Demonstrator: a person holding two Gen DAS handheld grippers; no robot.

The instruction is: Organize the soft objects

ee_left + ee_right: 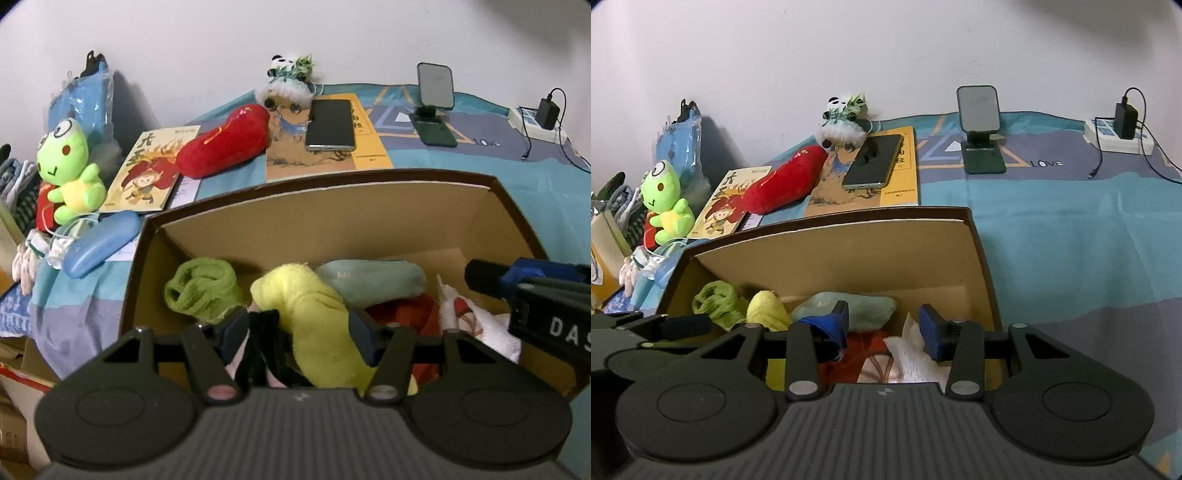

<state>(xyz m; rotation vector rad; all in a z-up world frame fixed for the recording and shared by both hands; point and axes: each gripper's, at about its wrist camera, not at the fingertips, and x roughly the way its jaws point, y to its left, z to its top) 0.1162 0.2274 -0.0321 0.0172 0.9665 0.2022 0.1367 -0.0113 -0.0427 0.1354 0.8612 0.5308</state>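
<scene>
Partly complete: the cardboard box [332, 221] directly below both tools already holds a ribbed green sock roll [201, 288], a fuzzy yellow sock [317, 321], a smooth pale teal piece [373, 280] and red and white cloth. Left gripper [299, 332]: jaws spread, the yellow sock between them; contact cannot be confirmed. Right gripper [884, 326]: jaws spread over the white cloth [916, 354], nothing pinched. Still outside, ahead and left of the tools (likely next): the plush frog [70, 170] and the long red plush [225, 140].
</scene>
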